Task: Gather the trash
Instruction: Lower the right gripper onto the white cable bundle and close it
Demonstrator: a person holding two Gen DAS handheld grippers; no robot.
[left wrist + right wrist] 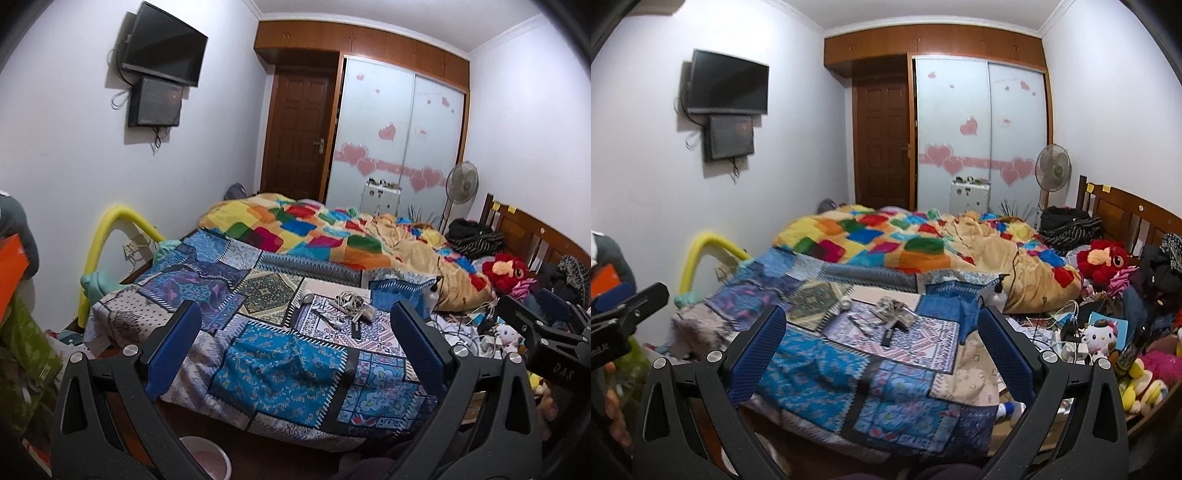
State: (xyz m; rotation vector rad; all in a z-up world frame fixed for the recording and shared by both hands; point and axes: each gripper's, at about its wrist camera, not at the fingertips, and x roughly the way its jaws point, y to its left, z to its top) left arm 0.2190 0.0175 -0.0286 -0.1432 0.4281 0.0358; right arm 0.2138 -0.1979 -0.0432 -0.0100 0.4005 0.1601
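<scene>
1. Left gripper (295, 354): fingers spread wide, nothing between them; both blue pads hang above the near edge of the bed (207, 369)
2. Right gripper (882, 354): fingers likewise wide apart and empty, over the same near edge of the bed (923, 424)
3. Blue patchwork cover (273, 373) fills the gap between the left fingers; the colourful quilt (295, 229) lies well beyond the fingertips
4. Trash candidate: a crumpled tangle of paper and cord (351, 299) lies on the bed ahead of the left fingertips, nearer the right-hand finger. In the right wrist view the same crumpled pile (892, 308) sits ahead of and between the fingers
5. A dark remote (887, 335) lies just beside the pile, on the side nearer the fingers
6. Outboard of the right-hand finger: cables, a white plush doll (1099, 332), a red plush toy (1102, 260)
7. Exact nature of the small items in the pile: cannot tell
8. Far wall: wardrobe (399, 125), standing fan (461, 181)
</scene>
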